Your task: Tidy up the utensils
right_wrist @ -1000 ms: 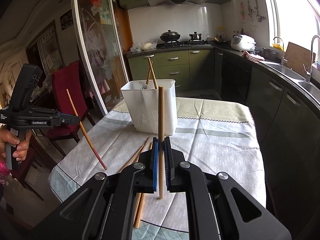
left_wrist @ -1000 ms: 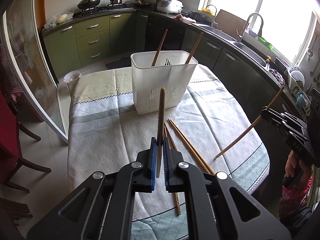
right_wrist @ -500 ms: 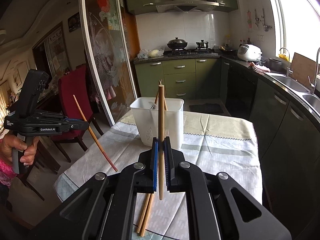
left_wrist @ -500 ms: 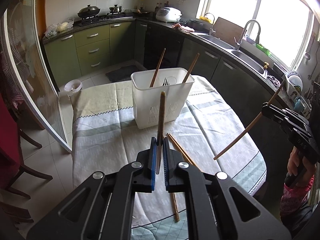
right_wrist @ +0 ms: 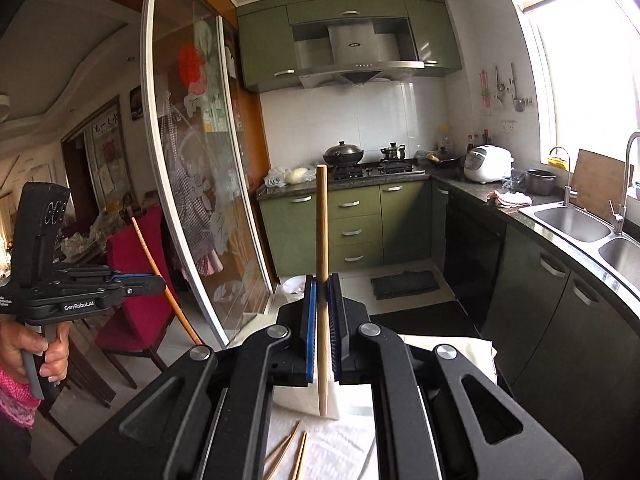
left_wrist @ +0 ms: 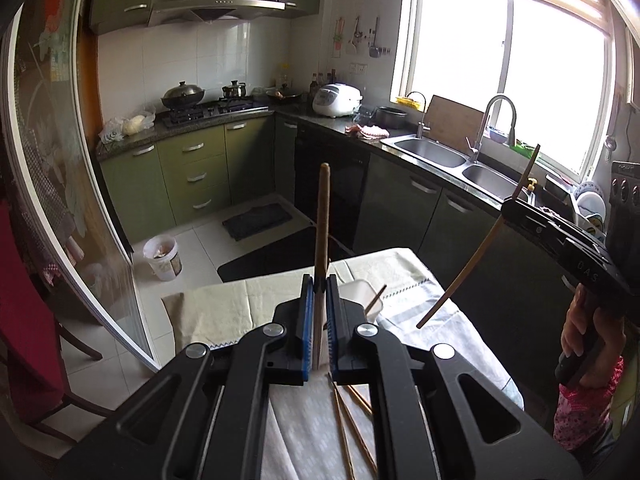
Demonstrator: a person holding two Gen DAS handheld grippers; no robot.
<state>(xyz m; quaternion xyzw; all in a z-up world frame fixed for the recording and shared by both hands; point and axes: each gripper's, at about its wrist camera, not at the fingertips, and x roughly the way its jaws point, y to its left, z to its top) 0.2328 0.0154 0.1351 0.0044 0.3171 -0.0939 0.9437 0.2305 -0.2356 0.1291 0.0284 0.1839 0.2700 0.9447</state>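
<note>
Left wrist view: the white utensil holder (left_wrist: 360, 294) is sitting at lower centre on the cloth-covered table (left_wrist: 224, 308), mostly hidden behind the gripper; 1 chopstick is leaning out of it at its right rim. The left gripper (left_wrist: 317, 320) is clenching 1 chopstick (left_wrist: 322, 232) upright, tip reaching mid-frame. Loose chopsticks (left_wrist: 348, 428) are lying on the cloth at bottom centre. At right, the right gripper (left_wrist: 510, 210) is gripping a slanted chopstick (left_wrist: 476, 256); "DAS" is showing on its body.

Right wrist view: the right gripper (right_wrist: 322, 332) is clamping 1 chopstick (right_wrist: 321, 264) vertically at centre. At left, the left gripper (right_wrist: 158, 282), marked "GenRobot.AI", is pinching its slanted chopstick. 2 chopsticks (right_wrist: 292, 454) are lying on the cloth at the bottom.
</note>
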